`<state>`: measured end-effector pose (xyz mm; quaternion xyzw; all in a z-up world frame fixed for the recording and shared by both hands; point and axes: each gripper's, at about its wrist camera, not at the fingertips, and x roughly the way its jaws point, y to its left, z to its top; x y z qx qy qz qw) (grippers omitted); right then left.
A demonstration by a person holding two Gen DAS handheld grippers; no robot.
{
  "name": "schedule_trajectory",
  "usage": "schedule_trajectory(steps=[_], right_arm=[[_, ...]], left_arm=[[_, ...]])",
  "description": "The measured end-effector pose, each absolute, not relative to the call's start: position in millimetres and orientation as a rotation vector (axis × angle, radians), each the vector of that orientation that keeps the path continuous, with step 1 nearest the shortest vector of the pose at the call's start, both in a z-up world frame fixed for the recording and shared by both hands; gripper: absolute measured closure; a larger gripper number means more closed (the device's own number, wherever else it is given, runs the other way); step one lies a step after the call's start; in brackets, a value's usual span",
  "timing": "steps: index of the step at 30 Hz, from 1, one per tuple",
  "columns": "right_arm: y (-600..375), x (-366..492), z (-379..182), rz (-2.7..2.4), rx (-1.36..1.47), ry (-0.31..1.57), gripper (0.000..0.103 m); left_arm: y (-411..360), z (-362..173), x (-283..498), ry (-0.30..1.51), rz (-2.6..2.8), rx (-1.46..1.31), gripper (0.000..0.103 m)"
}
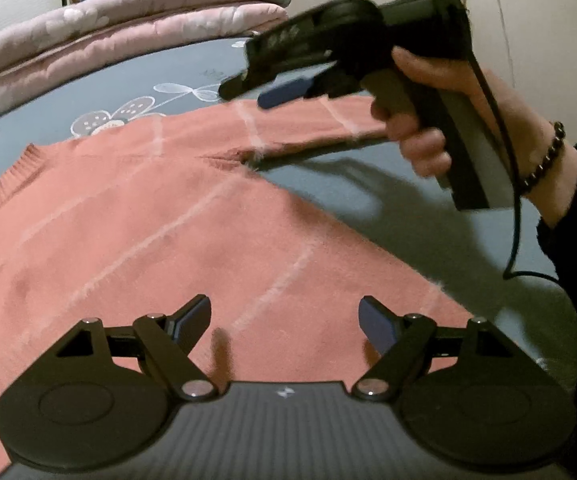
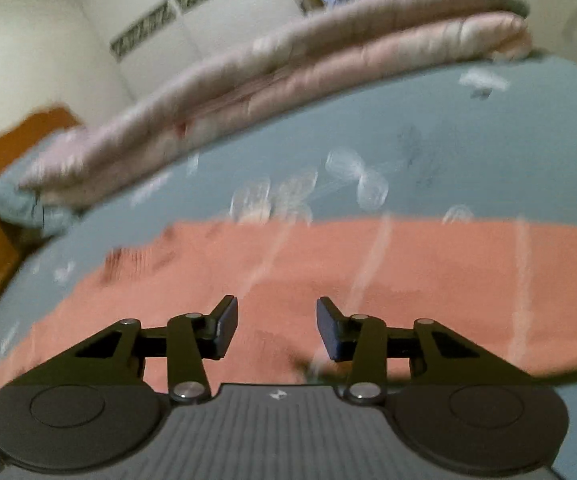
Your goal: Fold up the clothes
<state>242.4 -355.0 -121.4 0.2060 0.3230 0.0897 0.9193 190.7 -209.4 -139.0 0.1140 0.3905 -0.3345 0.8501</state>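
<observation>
Salmon-pink knit sweater with pale stripes [image 1: 176, 216] lies flat on grey-blue floral bedsheet [image 1: 192, 72], sleeve outstretched; left gripper [image 1: 284, 320] and right gripper [image 2: 276, 326] hover above with jaws wide, holding nothing, likely for access.

Both wrist views look low across the sweater [image 1: 176, 232].

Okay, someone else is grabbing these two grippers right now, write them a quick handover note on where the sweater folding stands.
Left tongs: open, holding nothing, over the body of the coral sweater.
Right tongs: open, holding nothing, over the sweater's outstretched sleeve; the person's hand holds that gripper there.
Sweater: spread flat on the blue-grey bedsheet, collar at the left in the left wrist view, one sleeve out to the side.
Pink quilt lies folded at the far edge of the bed.
Done: sweater laid out; no fold visible.
Left: all the folding, probably starting with that sleeve.
</observation>
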Motion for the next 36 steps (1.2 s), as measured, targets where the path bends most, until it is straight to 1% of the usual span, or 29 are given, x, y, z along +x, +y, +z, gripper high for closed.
schedule_trajectory(steps=[4,6,7,8,9,10,11,13,14,15,17,20,21,22,24,28,30,34,36], right_arm=[[-357,278,-136,0.216,0.454,0.755,0.054],[-350,300,-146,0.199,0.41,0.812,0.055],[-348,307,-151,0.164,0.358,0.828,0.058],[-347,312,-155,0.148,0.313,0.83,0.068],[-349,314,-155,0.146,0.291,0.827,0.074],[-351,314,-154,0.143,0.29,0.837,0.075],[-351,314,-151,0.135,0.289,0.848,0.074],[-343,310,-137,0.106,0.219,0.841,0.067],[-335,309,-129,0.109,0.161,0.819,0.06],[-326,311,-124,0.115,0.104,0.806,0.059],[-307,320,-121,0.122,-0.004,0.801,0.058],[-293,346,-139,0.123,-0.081,0.86,0.058],[-290,353,-147,0.108,-0.101,0.874,0.055],[-291,358,-151,0.094,-0.1,0.865,0.054],[-295,361,-145,0.078,-0.052,0.866,0.053],[-304,334,-119,0.067,-0.012,0.834,0.051],[-309,319,-119,0.039,-0.028,0.852,0.046],[-310,303,-114,0.016,-0.033,0.872,0.046],[-308,299,-110,0.016,-0.025,0.872,0.041]], left_arm=[[-207,-144,191,0.832,-0.696,0.226,0.022],[-205,-145,190,0.834,-0.691,0.216,0.022],[-204,-145,190,0.835,-0.692,0.209,0.022],[-202,-145,190,0.837,-0.696,0.203,0.022],[-200,-146,189,0.839,-0.702,0.198,0.022],[-199,-146,189,0.841,-0.705,0.198,0.022],[-198,-147,188,0.84,-0.705,0.201,0.022],[-196,-148,188,0.836,-0.7,0.193,0.022],[-195,-148,188,0.834,-0.697,0.184,0.022],[-194,-147,188,0.834,-0.696,0.172,0.022],[-192,-146,186,0.832,-0.7,0.16,0.022],[-193,-144,185,0.825,-0.711,0.171,0.022],[-192,-144,185,0.823,-0.711,0.177,0.022],[-191,-143,184,0.822,-0.71,0.182,0.022],[-187,-142,183,0.82,-0.708,0.191,0.022],[-178,-138,183,0.825,-0.68,0.187,0.022],[-173,-135,183,0.829,-0.663,0.184,0.022],[-163,-130,183,0.838,-0.629,0.176,0.022],[-159,-127,184,0.842,-0.613,0.173,0.022]])
